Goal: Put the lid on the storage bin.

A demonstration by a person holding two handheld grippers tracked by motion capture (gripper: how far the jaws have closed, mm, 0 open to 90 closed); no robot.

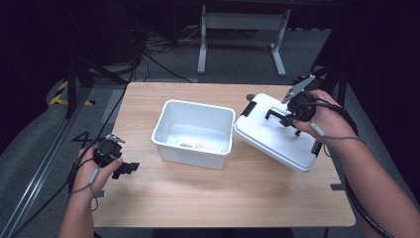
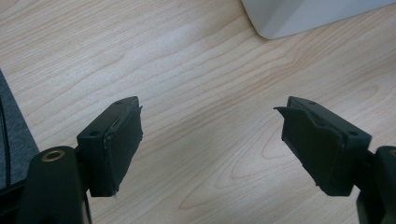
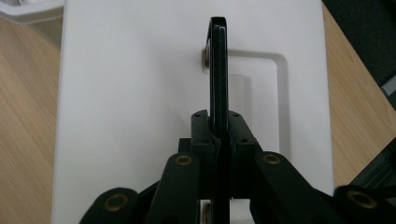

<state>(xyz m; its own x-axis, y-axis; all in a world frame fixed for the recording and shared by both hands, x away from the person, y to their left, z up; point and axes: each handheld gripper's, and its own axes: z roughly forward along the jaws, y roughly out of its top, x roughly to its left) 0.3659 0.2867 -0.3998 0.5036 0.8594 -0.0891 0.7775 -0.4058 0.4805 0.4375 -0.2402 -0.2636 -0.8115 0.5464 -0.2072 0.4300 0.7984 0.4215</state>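
A white plastic box [image 1: 194, 133] stands open in the middle of the wooden table [image 1: 218, 198]. Its white lid [image 1: 267, 136] hangs tilted just right of the box, off the table at its raised side. My right gripper [image 1: 286, 119] is shut on the lid's black handle [image 3: 218, 70], which stands upright between the jaws above the lid [image 3: 130, 93]. My left gripper [image 1: 125, 169] rests low at the table's left edge, open, with bare wood between its fingers [image 2: 116, 144]. A corner of the box [image 2: 299, 16] shows ahead of it.
A label lies on the box's floor [image 1: 198, 145]. A grey metal table frame [image 1: 242, 29] stands on the floor beyond the table, with cables [image 1: 148, 54] on the floor at the back left. Black clips sit on the lid's ends [image 1: 249, 108].
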